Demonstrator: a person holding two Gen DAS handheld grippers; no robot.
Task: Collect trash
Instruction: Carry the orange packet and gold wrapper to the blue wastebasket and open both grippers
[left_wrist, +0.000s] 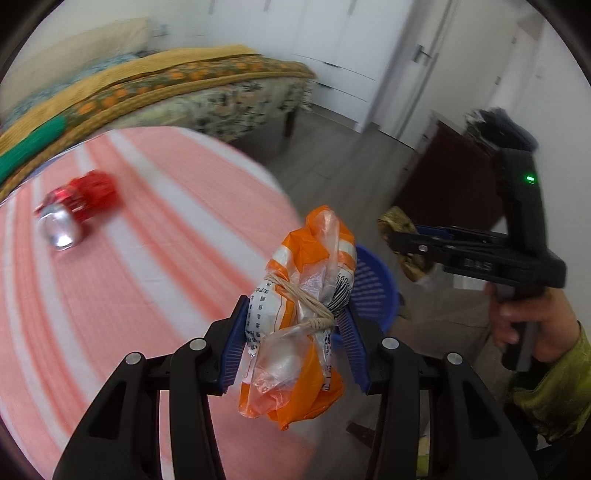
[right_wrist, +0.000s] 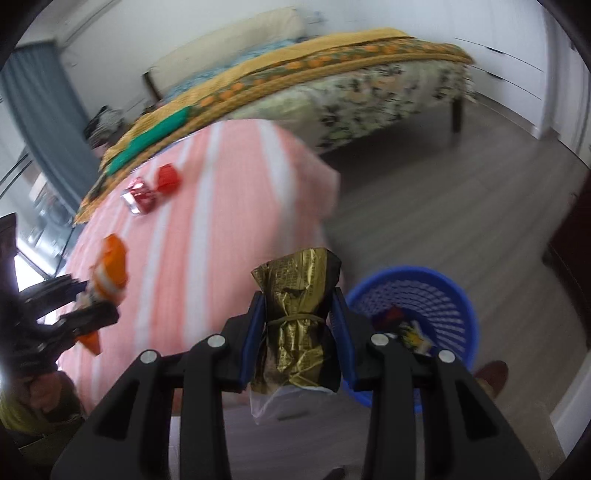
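Observation:
My left gripper (left_wrist: 293, 325) is shut on an orange and white plastic wrapper bundle (left_wrist: 306, 295) tied with a rubber band, held over the near right edge of the pink striped table (left_wrist: 147, 295). My right gripper (right_wrist: 297, 325) is shut on a gold foil wrapper bundle (right_wrist: 299, 295), also tied with a band, held off the table's edge, left of a blue plastic basket (right_wrist: 450, 295) on the floor. That basket (left_wrist: 376, 291) shows behind the orange bundle in the left wrist view. A crushed red can (left_wrist: 74, 210) and a red wrapper lie on the table's far side.
A bed (right_wrist: 332, 74) with a yellow patterned cover stands behind the table. The blue basket holds some trash. Grey wood floor (right_wrist: 461, 192) spreads right of the table. A dark cabinet (left_wrist: 450, 177) stands by the white wall. A person's hand (left_wrist: 517, 317) grips the right tool.

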